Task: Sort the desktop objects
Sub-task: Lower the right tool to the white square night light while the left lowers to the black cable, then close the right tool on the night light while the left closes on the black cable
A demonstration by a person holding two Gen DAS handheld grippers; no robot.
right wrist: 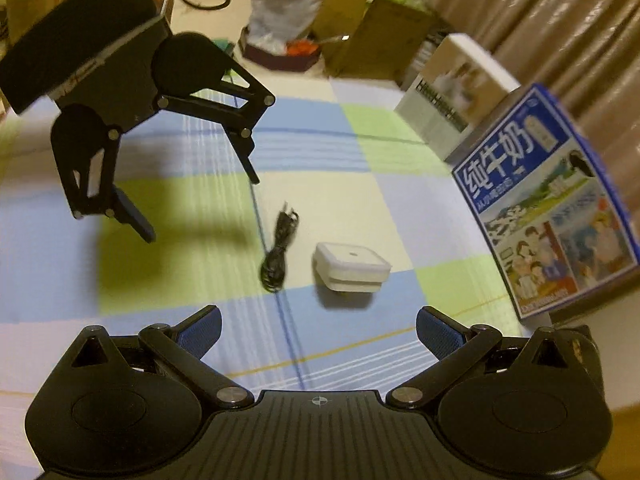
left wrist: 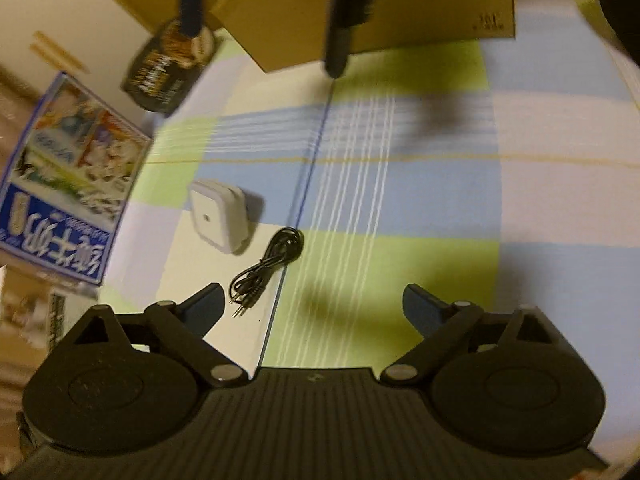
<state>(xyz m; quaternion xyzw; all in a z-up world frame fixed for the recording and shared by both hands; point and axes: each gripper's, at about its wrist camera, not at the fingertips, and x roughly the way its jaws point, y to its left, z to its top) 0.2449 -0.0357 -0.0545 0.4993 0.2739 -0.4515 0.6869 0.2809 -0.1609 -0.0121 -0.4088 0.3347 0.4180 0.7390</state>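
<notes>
A white square charger (right wrist: 352, 268) lies on the checked cloth (right wrist: 400, 208) covering the counter, just beside a coiled black cable (right wrist: 278, 248) but apart from it. A blue milk carton box (right wrist: 548, 208) stands near the charger at the cloth's edge. The right claw (right wrist: 319, 330) hangs over both things with its jaws spread wide and nothing between them. The left claw (left wrist: 312, 306) is likewise wide open and empty, the cable (left wrist: 266, 268) and charger (left wrist: 218, 216) lying ahead of its left finger. Cardboard boxes (left wrist: 400, 12) stand beyond.
</notes>
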